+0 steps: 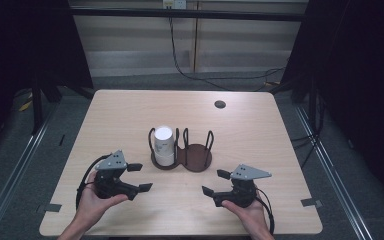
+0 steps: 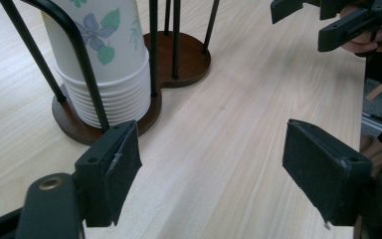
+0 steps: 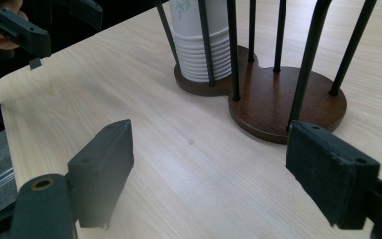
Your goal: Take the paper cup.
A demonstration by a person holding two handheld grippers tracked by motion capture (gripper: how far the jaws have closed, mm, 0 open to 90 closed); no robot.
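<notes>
A stack of white paper cups [image 1: 164,145] with a flower print stands upside down in the left bay of a dark wooden two-bay holder [image 1: 197,159] with black wire posts, mid-table. The right bay holds nothing. My left gripper [image 1: 139,177] hovers open at the front left, its jaws wide apart and pointing toward the cups [image 2: 107,64]. My right gripper [image 1: 216,183] is open at the front right, aimed at the holder [image 3: 278,99] and the cup stack [image 3: 204,45]. Nothing is between either pair of jaws.
The light wooden table [image 1: 130,115] has a round cable grommet [image 1: 220,104] near its far edge. Black curtains flank both sides, and cables run across the floor behind the table.
</notes>
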